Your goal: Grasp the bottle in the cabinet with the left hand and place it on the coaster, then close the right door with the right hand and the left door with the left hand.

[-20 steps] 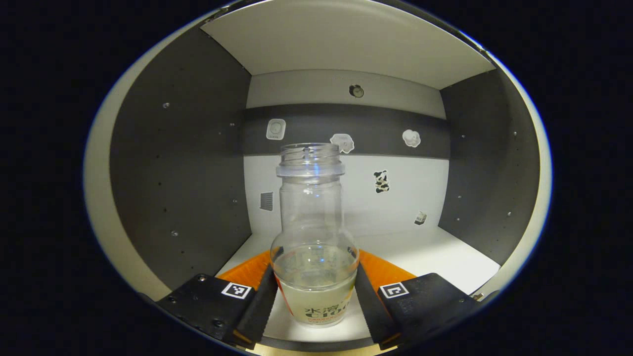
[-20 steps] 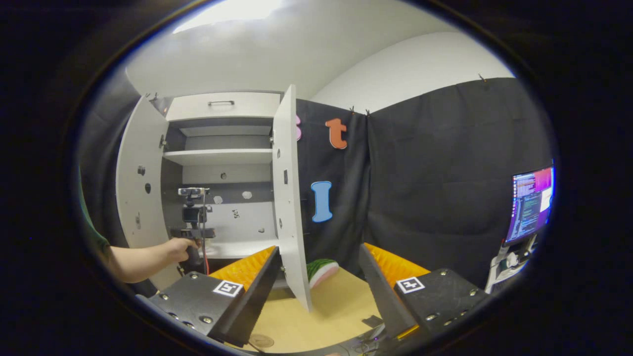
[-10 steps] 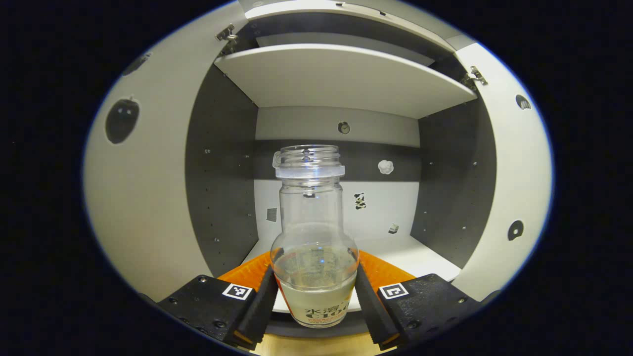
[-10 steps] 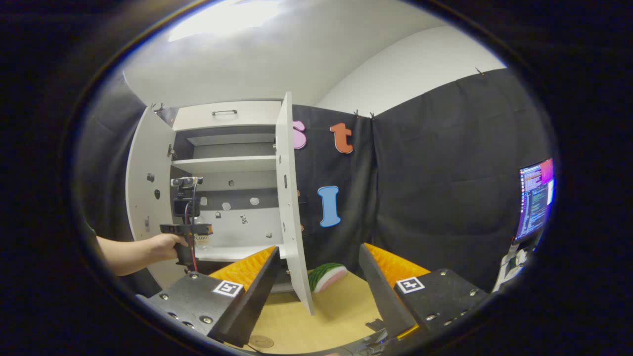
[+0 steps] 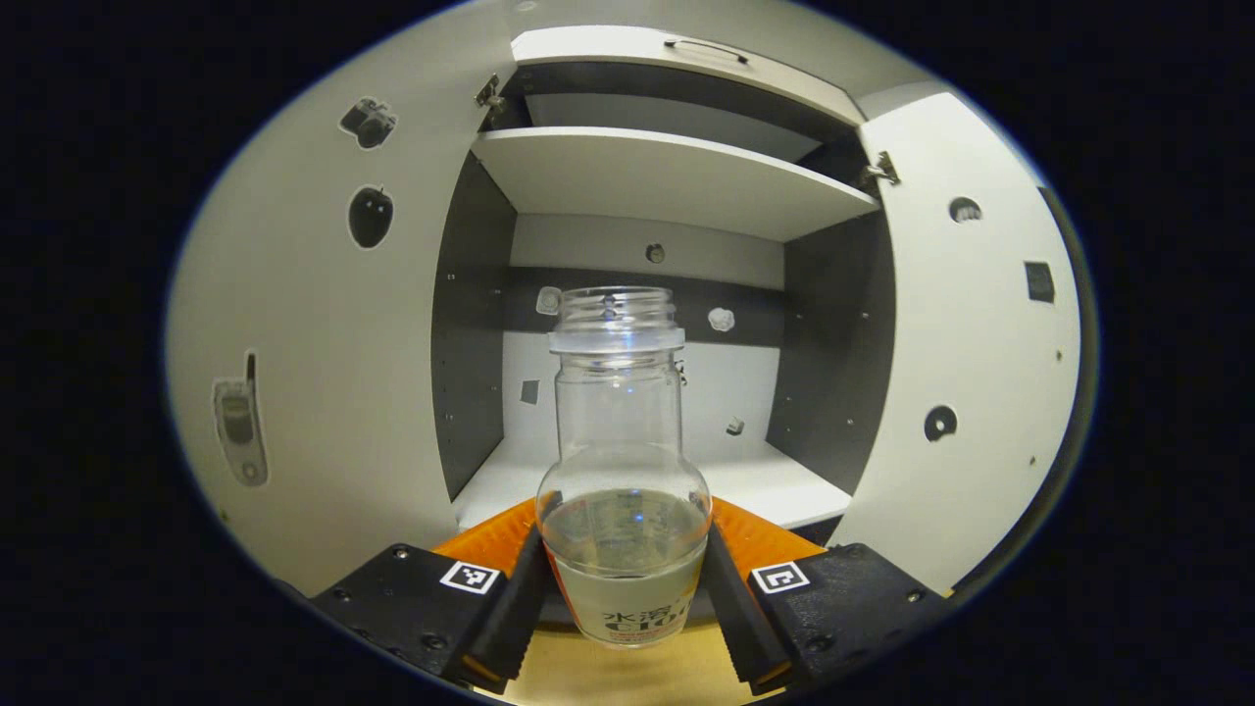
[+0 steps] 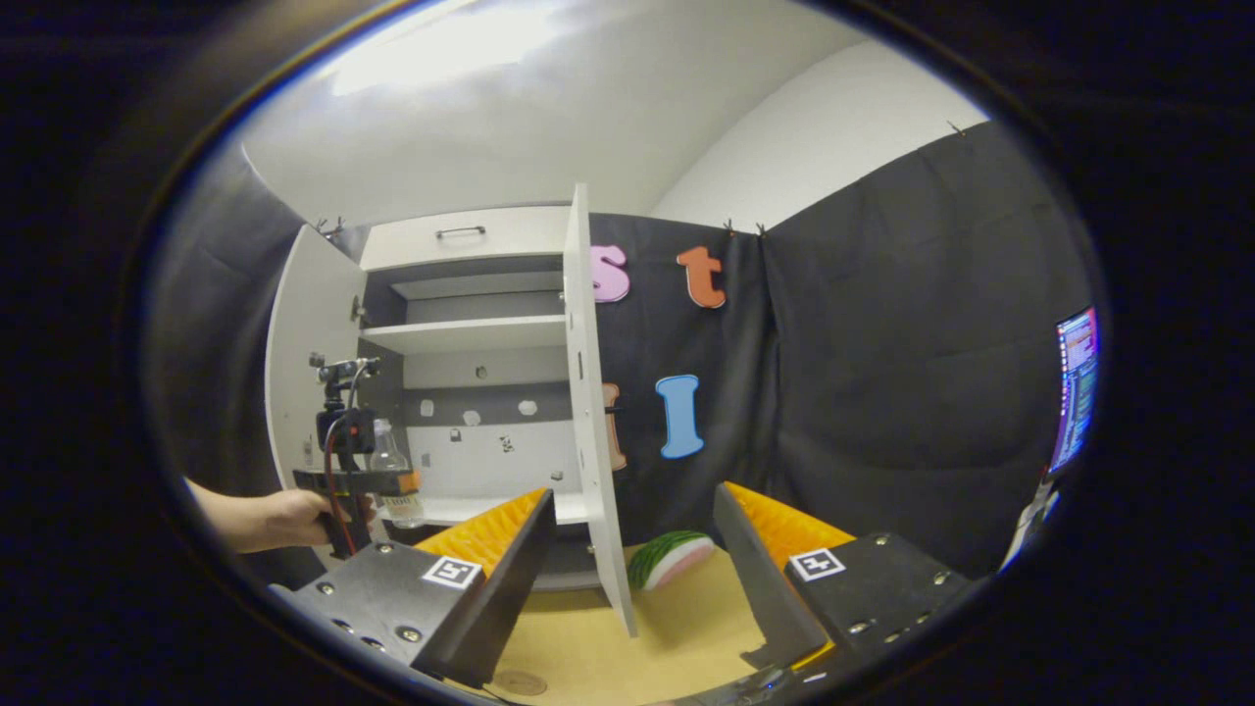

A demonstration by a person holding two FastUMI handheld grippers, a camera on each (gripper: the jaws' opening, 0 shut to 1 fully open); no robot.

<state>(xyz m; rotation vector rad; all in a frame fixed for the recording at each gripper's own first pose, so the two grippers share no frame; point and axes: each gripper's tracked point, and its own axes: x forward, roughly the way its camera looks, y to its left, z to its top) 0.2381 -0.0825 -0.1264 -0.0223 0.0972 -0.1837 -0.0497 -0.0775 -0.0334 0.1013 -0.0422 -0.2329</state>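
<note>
Bottle (image 5: pixel 624 471) has come out of the cabinet (image 5: pixel 677 176) since a second ago; extraction done, the coaster (image 6: pixel 517 680) comes next. Left tongs (image 5: pixel 624 598) clamp the bottle's lower body from both sides; it stands upright between them, neck at 12 o'clock. Right tongs (image 6: pixel 632 579) are open, empty, above the tabletop (image 6: pixel 677 628), right door (image 6: pixel 593 422) ajar ahead.

Even indoor light, sharp, edges bowed

The bottle (image 5: pixel 624 490) base is hidden between the fingers (image 5: pixel 512 618).
</note>
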